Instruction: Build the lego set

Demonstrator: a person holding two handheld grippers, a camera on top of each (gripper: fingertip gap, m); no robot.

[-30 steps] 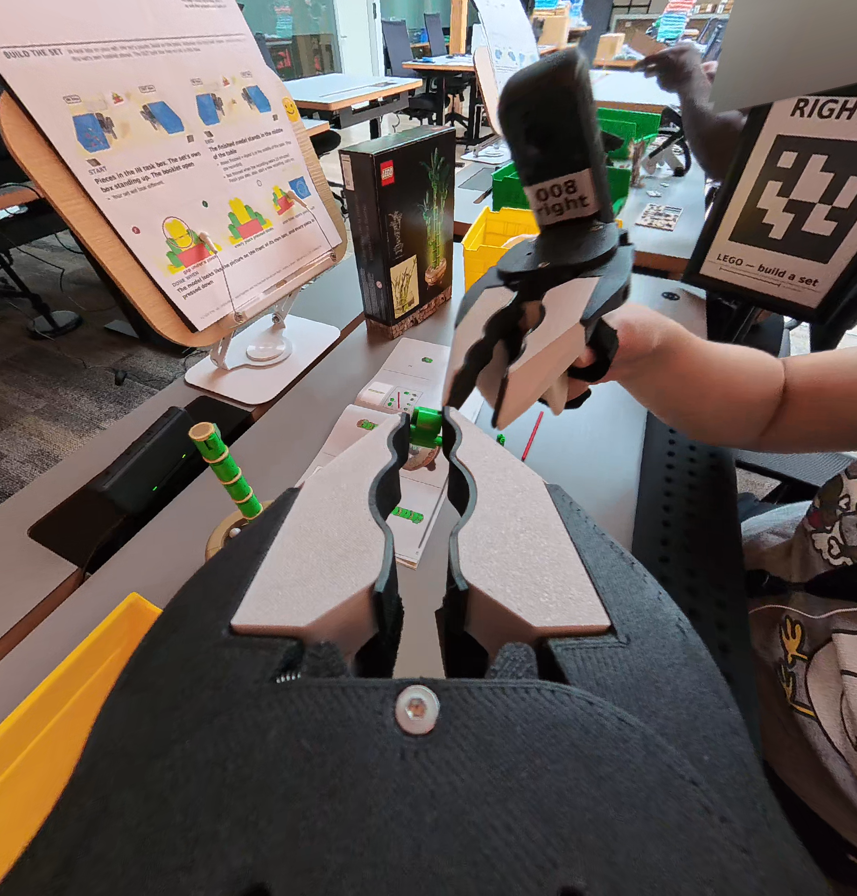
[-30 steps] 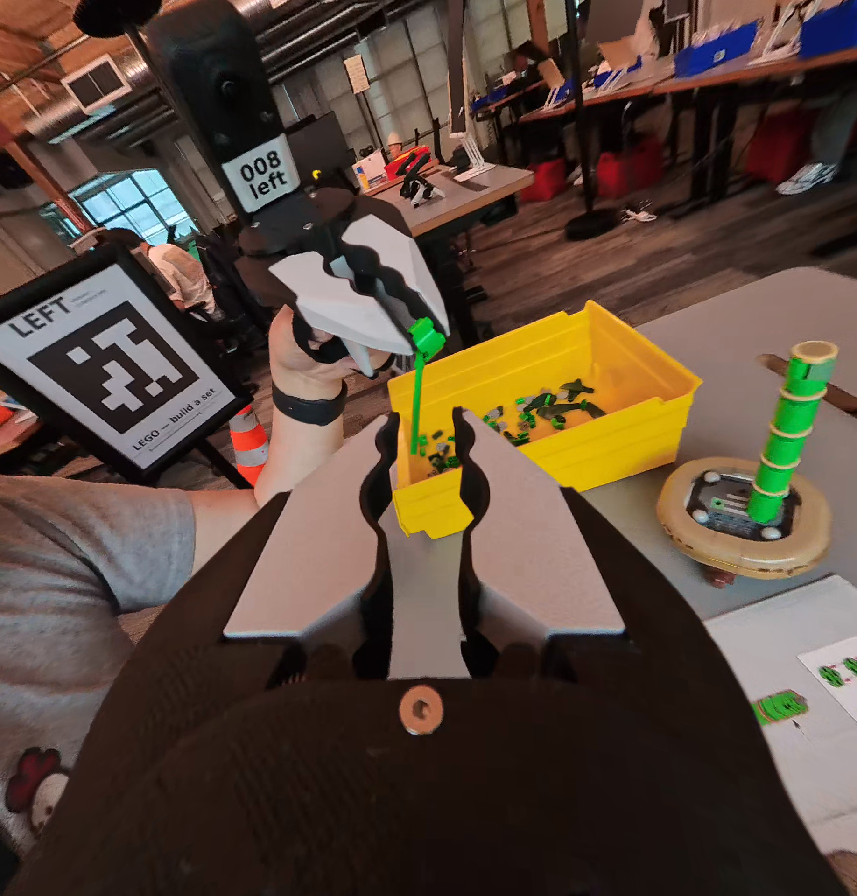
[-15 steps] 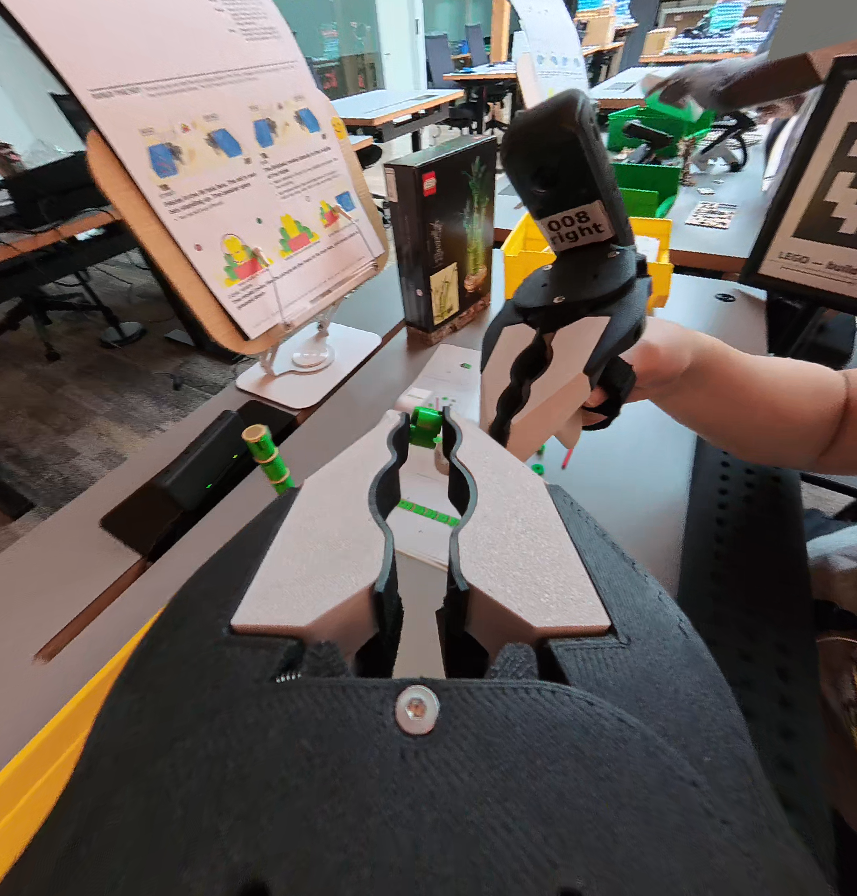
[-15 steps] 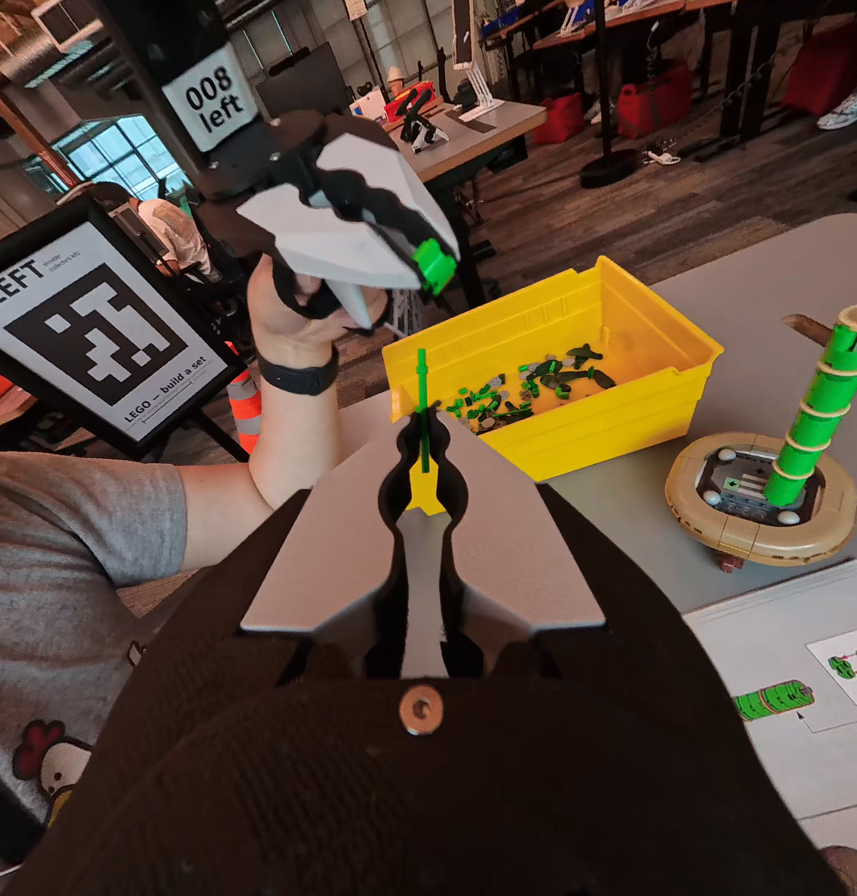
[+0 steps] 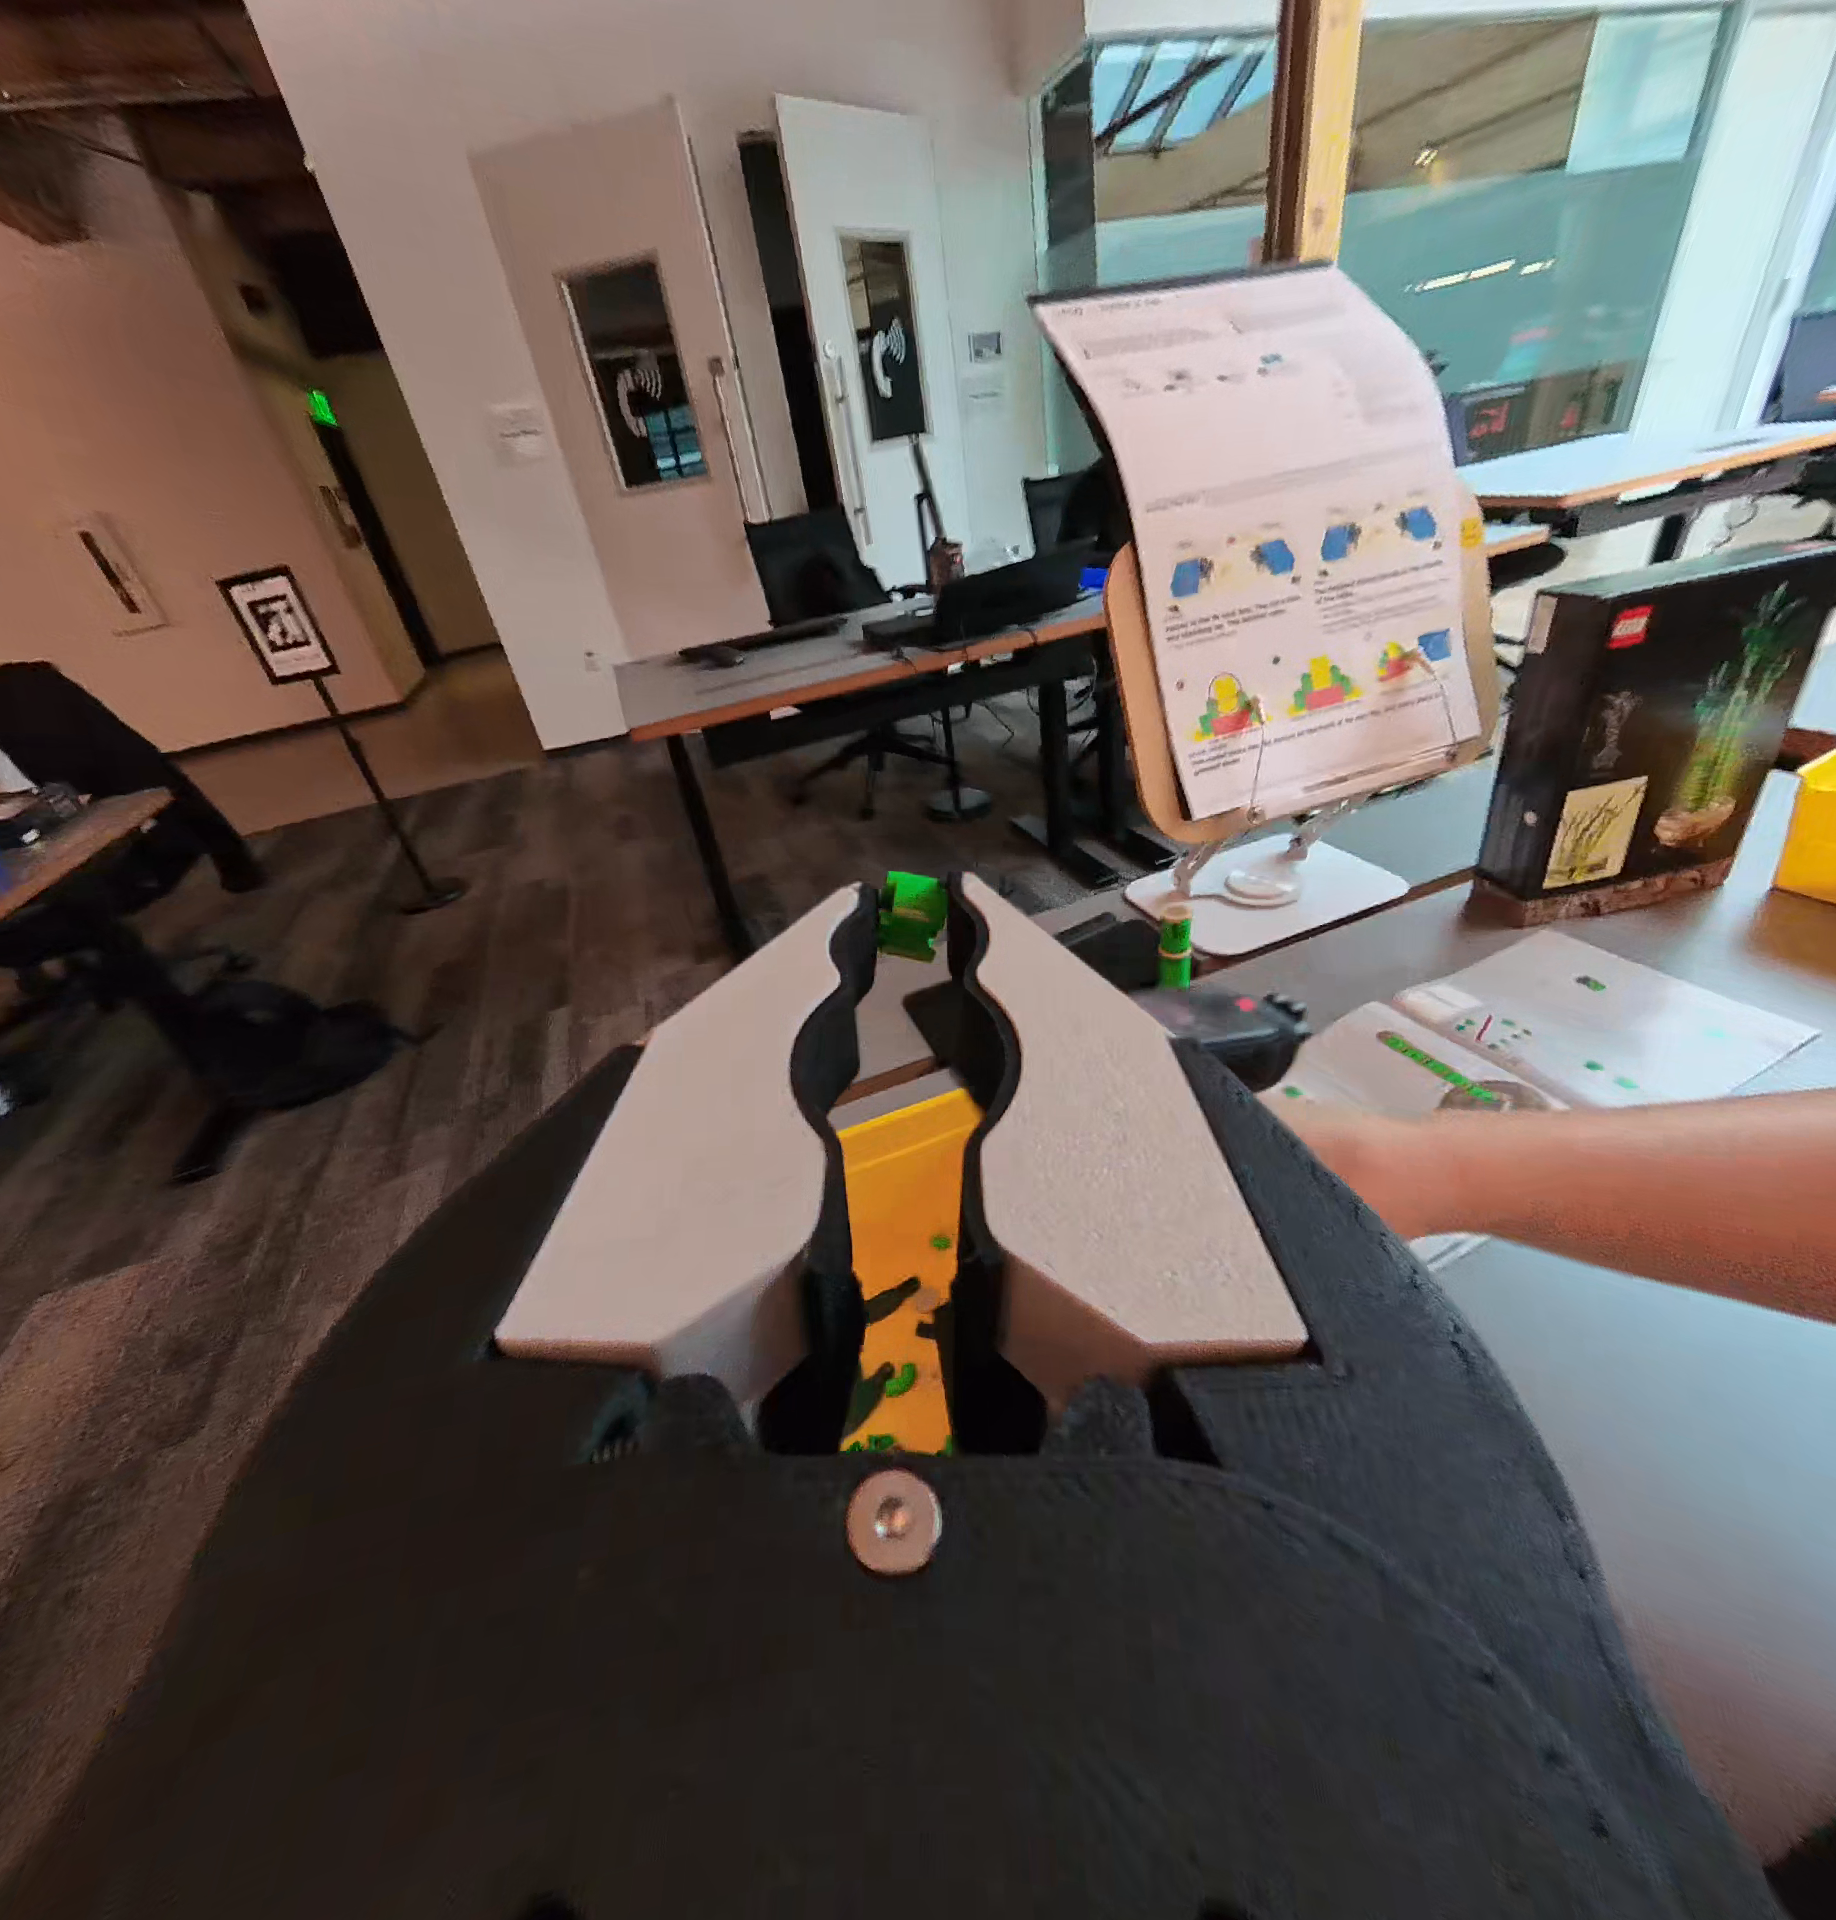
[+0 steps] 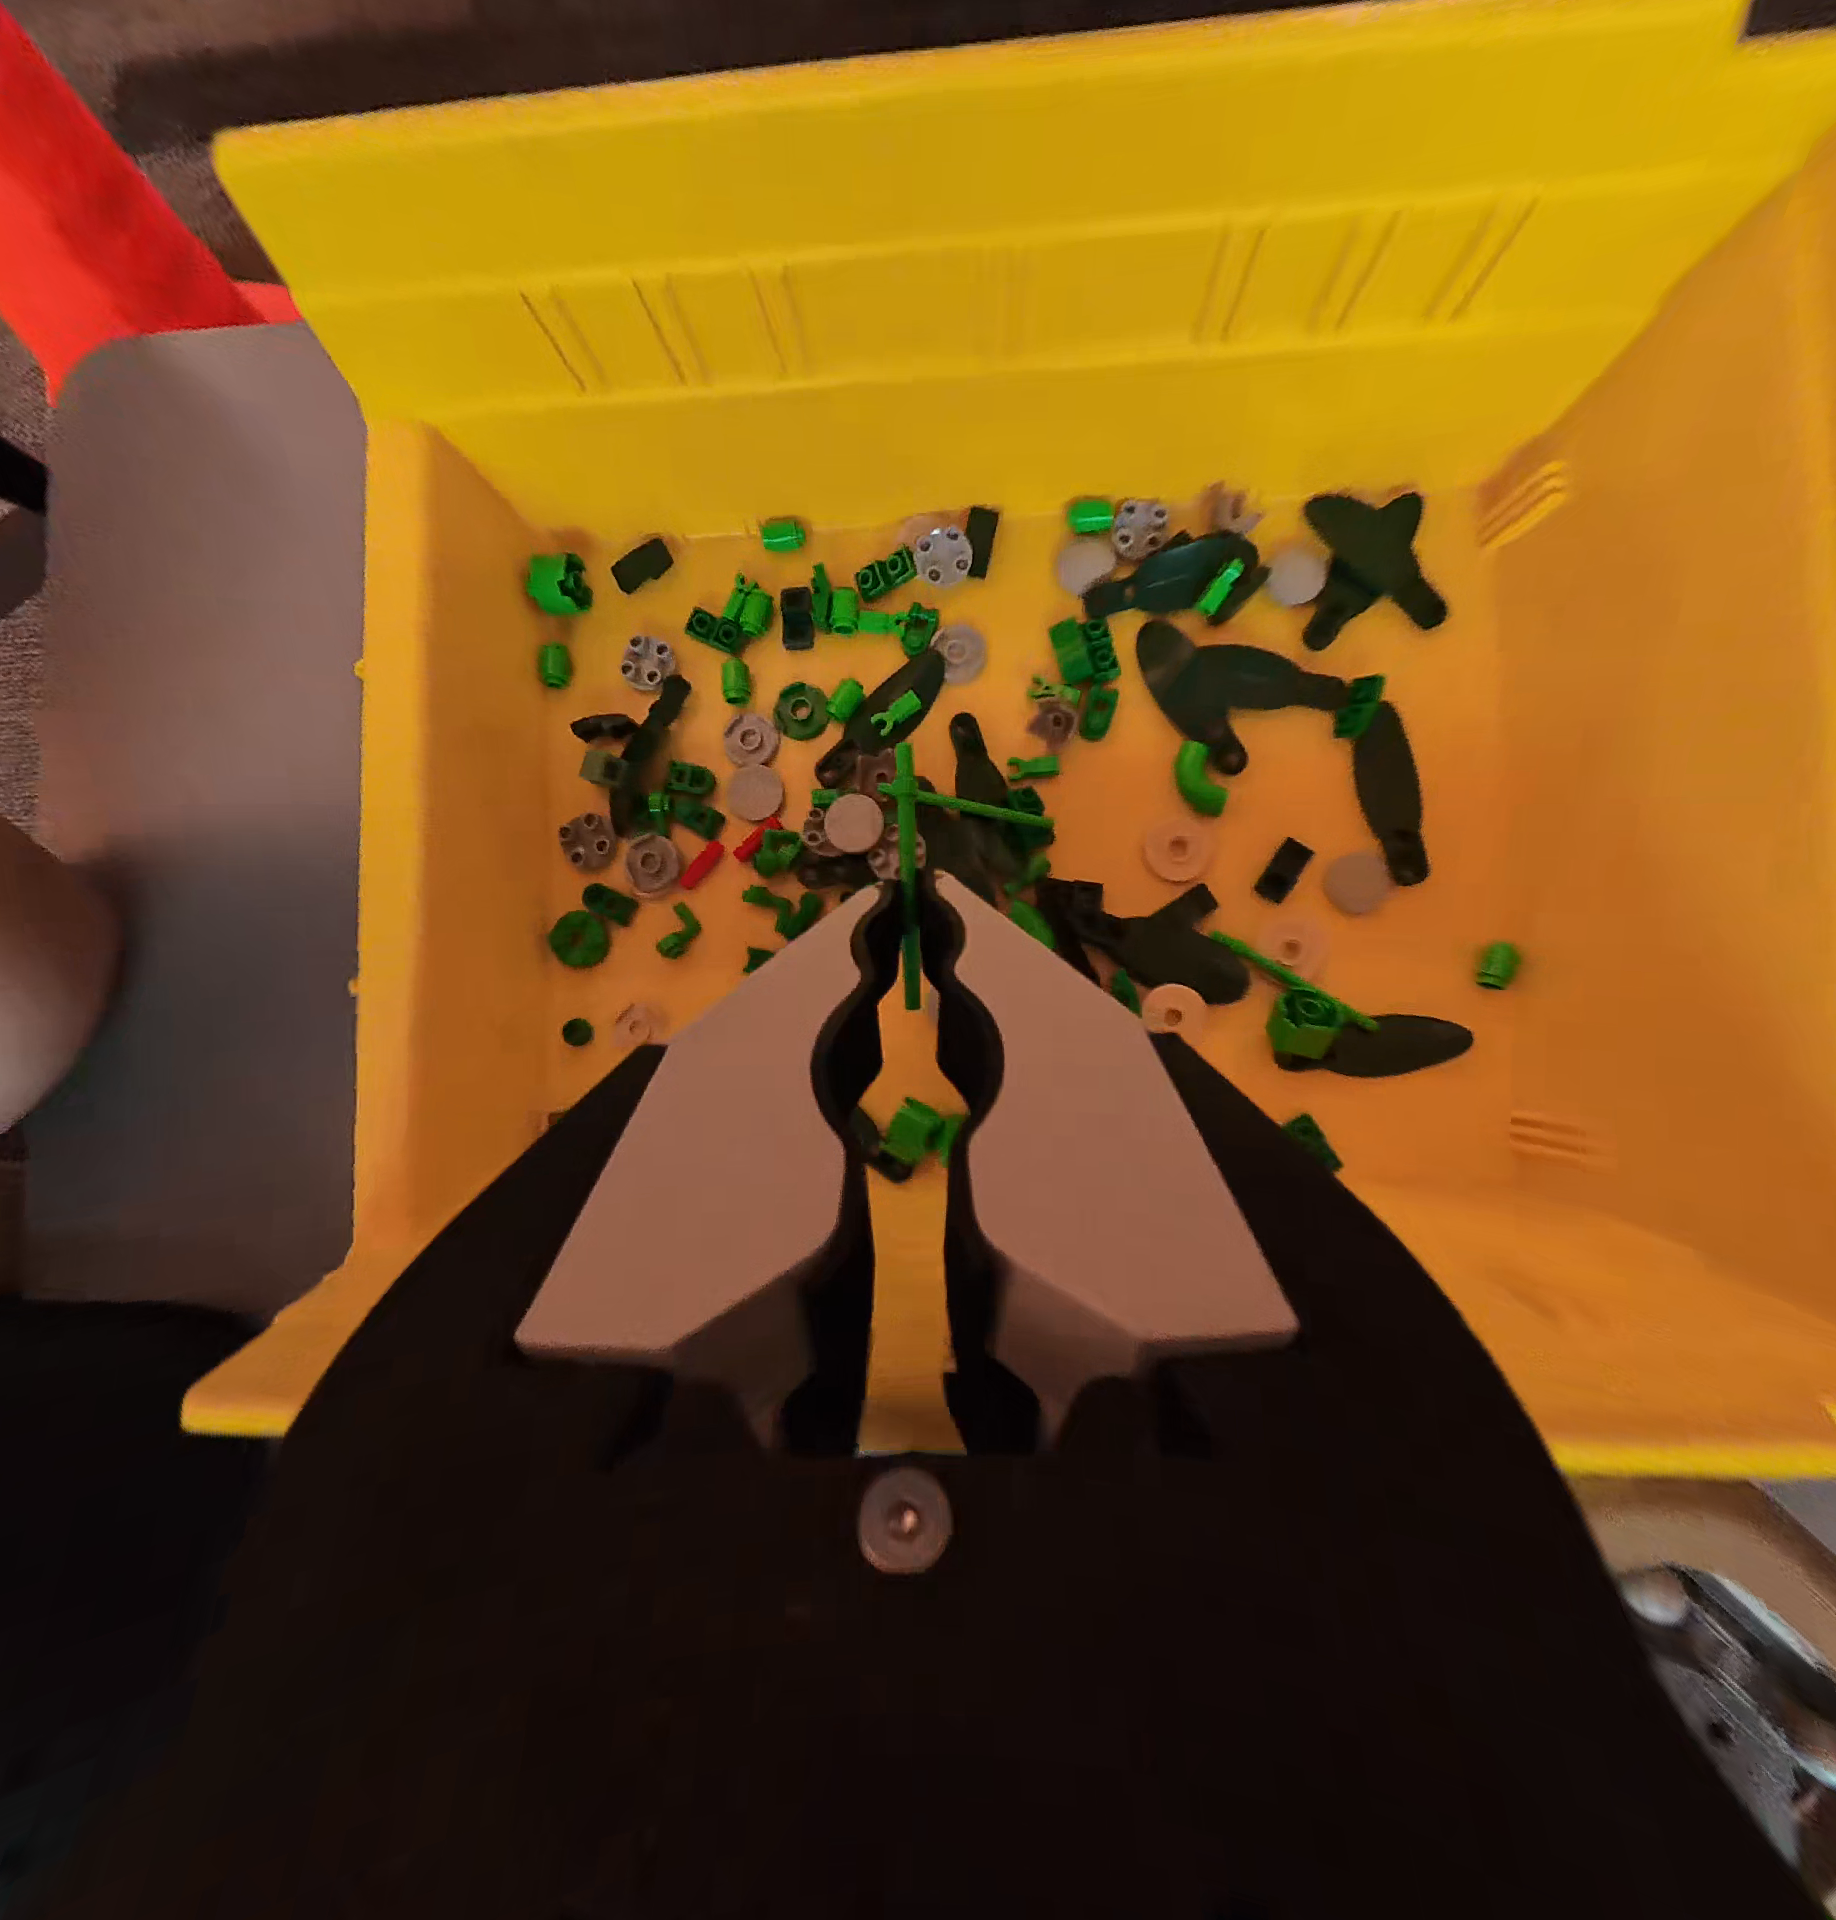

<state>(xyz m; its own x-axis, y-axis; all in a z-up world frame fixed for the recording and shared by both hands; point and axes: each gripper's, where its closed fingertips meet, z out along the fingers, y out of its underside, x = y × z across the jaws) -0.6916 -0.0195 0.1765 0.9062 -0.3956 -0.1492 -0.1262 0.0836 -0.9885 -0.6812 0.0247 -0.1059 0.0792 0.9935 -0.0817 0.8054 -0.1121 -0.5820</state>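
My left gripper [image 5: 912, 920] is shut on a small bright green piece [image 5: 912, 914] held at its tips, up in the air above the yellow bin [image 5: 898, 1138]. My right gripper [image 6: 909, 894] is shut on a thin green rod [image 6: 908, 873] and points straight down into the yellow bin [image 6: 893, 343], just above the heap of loose green, dark green and grey pieces [image 6: 997, 748]. The green bamboo stalk [image 5: 1174, 940] shows only as a short stub past my left finger. The right gripper itself is hidden in the left wrist view; only the forearm [image 5: 1579, 1195] shows.
An instruction sheet on a stand [image 5: 1298, 582], the dark set box [image 5: 1662, 727], a second yellow bin [image 5: 1833, 831] and an open booklet [image 5: 1537, 1029] stand on the table to the right. Floor, desks and chairs lie to the left. A red object [image 6: 52, 208] is beside the bin. Some 30 cm of space lies between my two pairs of fingers.
My right gripper has swung down over the yellow bin with the green rod in it. My left gripper has turned left and lifted, still holding the green piece.
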